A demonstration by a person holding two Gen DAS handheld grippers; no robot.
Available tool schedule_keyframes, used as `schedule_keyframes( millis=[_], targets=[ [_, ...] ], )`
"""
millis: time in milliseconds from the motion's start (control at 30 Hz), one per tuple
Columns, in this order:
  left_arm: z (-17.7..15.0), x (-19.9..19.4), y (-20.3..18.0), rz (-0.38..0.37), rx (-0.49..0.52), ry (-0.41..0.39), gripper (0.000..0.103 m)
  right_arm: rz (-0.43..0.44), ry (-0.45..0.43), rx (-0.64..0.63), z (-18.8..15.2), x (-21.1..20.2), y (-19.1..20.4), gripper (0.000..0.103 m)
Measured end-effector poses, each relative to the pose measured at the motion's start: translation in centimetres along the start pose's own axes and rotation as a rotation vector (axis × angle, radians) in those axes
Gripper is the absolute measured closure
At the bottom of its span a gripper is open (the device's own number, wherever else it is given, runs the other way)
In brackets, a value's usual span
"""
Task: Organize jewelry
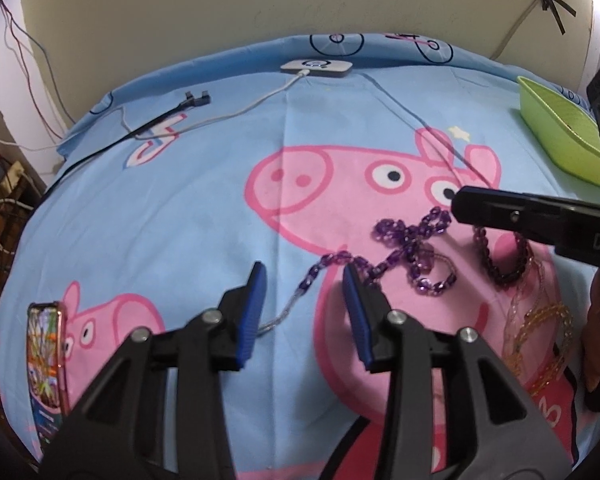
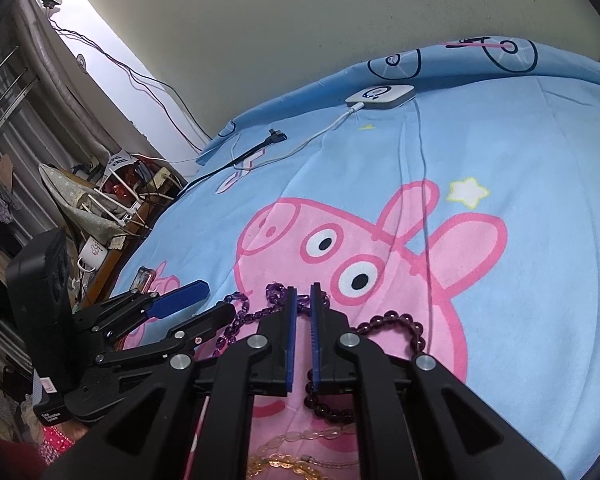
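left gripper (image 1: 304,278) wide, over purple chain (image 1: 412,240); right gripper (image 2: 304,294) narrow, chain between

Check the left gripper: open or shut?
Open. The left gripper has its blue pads spread wide apart, nothing between them; the purple chain necklace lies just beyond.

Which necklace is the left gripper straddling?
The purple chain-link necklace: its strand runs between the open left gripper's fingers. The dark beaded and amber strands lie rightward.

Purple chain-link necklace (image 1: 410,250) tangled in loops mid-bedsheet, dark maroon bead bracelet (image 1: 500,256) in a ring just beside it, clear and amber bead strands (image 1: 540,320) heaped nearer the sheet's front edge
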State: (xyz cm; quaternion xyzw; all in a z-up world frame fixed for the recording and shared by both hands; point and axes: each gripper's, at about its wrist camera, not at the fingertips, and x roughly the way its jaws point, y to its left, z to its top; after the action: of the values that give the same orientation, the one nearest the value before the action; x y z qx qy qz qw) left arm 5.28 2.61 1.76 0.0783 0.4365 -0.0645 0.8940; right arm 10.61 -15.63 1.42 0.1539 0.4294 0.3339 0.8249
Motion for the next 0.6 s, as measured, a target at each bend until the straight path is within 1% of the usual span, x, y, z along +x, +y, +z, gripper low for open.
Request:
schedule_keyframes(
  millis=[67, 133, 167, 200, 267, 400, 600],
  targets=[
    [-0.1, 0.1, 0.2, 0.002, -0.004, 0.002, 0.065, -0.006, -0.001, -0.005, 0.0, 0.0, 0.2, 0.103],
    [-0.2, 0.1, 0.3, 0.004, -0.004, 0.001, 0.065, -0.011, -0.008, -0.012, 0.0, -0.1, 0.3, 0.094],
    [-0.2, 0.1, 0.3, 0.005, -0.004, 0.0, 0.065, -0.012, -0.013, -0.016, 0.0, -0.2, 0.4, 0.085],
    [-0.2, 0.1, 0.3, 0.007, -0.003, 0.0, 0.065, -0.016, -0.02, -0.021, 0.0, -0.3, 0.5, 0.079],
    [-0.2, 0.1, 0.3, 0.009, -0.001, -0.001, 0.065, -0.027, -0.028, -0.039, 0.0, -0.5, 0.9, 0.075],
    [-0.2, 0.1, 0.2, 0.014, 0.002, -0.002, 0.065, -0.062, -0.024, -0.104, 0.0, -1.0, 1.7, 0.074],
    [-0.3, 0.1, 0.0, 0.03, 0.012, -0.007, 0.062, -0.074, -0.011, -0.183, -0.6, -1.8, 2.6, 0.073]
  ],
)
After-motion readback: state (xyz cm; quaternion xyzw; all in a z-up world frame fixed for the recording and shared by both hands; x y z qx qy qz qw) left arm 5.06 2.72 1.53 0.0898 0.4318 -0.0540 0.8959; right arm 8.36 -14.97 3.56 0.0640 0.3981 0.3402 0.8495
